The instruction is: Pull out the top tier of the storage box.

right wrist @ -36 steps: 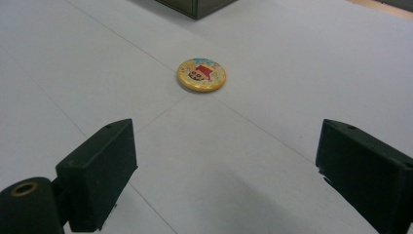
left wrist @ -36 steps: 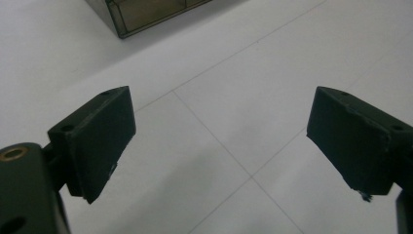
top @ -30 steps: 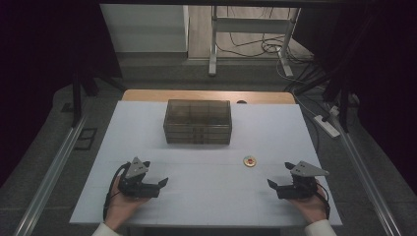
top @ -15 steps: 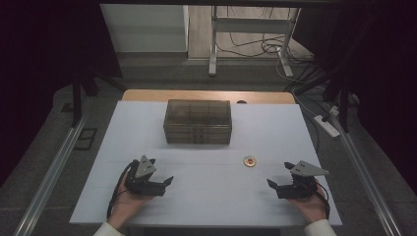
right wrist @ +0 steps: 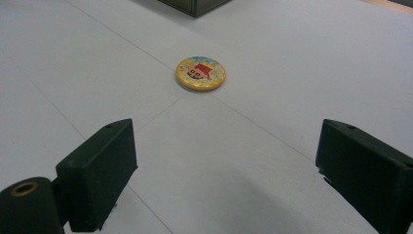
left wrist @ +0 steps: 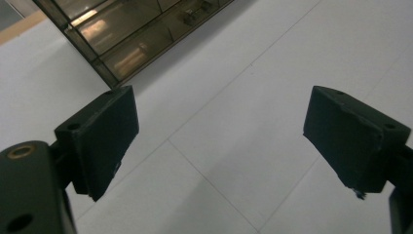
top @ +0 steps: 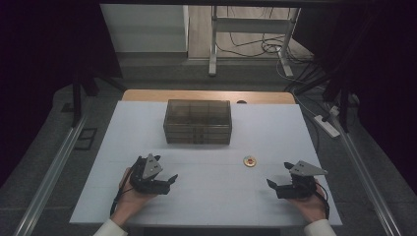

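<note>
1. The left gripper [top: 164, 181] sits low over the near left part of the white table [top: 275, 132], held in the person's left hand [top: 130, 196]. Its jaws stand wide apart with only bare table between them, as its own view [left wrist: 219, 141] shows.
2. The right gripper [top: 276, 185] is at the near right of the table, held in the right hand [top: 311, 204]. Its jaws are also wide apart and hold nothing; in its own view [right wrist: 226, 170] they frame bare table.
3. The badge [top: 250, 161], a small round yellow disc with a red-and-blue picture on it, lies flat on the table. It is nearer the right gripper, ahead of its jaws and apart from them [right wrist: 200, 73].
4. The box [top: 198, 121], a clear brownish case with 3 compartments across its top and drawer fronts below, stands at the middle of the table's far half, well apart from both grippers. Its near corner shows at the top of the left gripper view [left wrist: 131, 34].
5. The badge lies in front of the box, to its right, with open table between them.
</note>
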A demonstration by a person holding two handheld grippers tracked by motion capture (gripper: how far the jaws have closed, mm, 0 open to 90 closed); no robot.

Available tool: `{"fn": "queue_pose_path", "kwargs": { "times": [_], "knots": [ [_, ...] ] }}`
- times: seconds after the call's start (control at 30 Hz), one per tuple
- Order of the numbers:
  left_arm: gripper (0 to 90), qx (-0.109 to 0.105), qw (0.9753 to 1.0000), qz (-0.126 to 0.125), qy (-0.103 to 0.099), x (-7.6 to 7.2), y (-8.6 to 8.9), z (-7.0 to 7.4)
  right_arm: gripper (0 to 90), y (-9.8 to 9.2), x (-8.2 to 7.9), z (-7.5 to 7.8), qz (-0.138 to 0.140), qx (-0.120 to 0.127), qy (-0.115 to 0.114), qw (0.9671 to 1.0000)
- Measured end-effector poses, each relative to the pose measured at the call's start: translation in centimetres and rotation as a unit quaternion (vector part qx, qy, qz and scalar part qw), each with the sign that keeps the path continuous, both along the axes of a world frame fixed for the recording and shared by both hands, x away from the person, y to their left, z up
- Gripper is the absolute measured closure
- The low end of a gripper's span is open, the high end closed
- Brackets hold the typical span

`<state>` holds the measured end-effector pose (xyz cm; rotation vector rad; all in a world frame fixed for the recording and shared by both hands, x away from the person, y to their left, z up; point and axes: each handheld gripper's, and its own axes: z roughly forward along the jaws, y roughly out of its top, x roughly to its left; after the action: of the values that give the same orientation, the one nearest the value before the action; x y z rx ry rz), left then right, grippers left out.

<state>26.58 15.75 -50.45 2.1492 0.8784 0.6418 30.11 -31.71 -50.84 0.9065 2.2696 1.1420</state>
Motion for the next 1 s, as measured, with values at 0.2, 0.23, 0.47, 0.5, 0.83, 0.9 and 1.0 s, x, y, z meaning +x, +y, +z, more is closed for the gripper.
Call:
{"fn": "queue_pose_path", "kwargs": {
  "times": [0.2,0.23,0.47,0.5,0.83,0.9,1.0],
  "knots": [
    [12.7,0.02,0.9996,-0.006,-0.018,0.2,-0.6,0.4,7.6,0.0,0.0,0.0,-0.001,-0.002,0.0,1.0],
    [12.7,0.02,0.9996,-0.006,-0.018,0.2,-0.6,0.4,7.6,0.0,0.0,0.0,-0.001,-0.002,0.0,1.0],
    [13.2,0.047,0.9981,-0.011,-0.038,0.3,-1.2,0.7,7.6,0.0,0.0,0.0,-0.002,-0.004,0.0,1.0],
    [13.3,0.05,0.9979,-0.012,-0.04,0.3,-1.3,0.7,7.7,0.0,0.0,0.0,-0.001,-0.004,-0.001,1.0],
    [13.9,0.077,0.9951,-0.014,-0.06,0.3,-2.0,1.0,7.7,0.0,0.1,-0.1,-0.002,-0.005,0.001,1.0],
    [14.1,0.08,0.9947,-0.015,-0.063,0.3,-2.0,1.0,7.6,0.0,0.1,-0.1,-0.002,-0.006,0.001,1.0],
    [14.2,0.097,0.9923,-0.016,-0.075,0.3,-2.5,1.2,7.7,0.0,0.1,-0.1,-0.003,-0.008,0.002,1.0]
  ]
}}
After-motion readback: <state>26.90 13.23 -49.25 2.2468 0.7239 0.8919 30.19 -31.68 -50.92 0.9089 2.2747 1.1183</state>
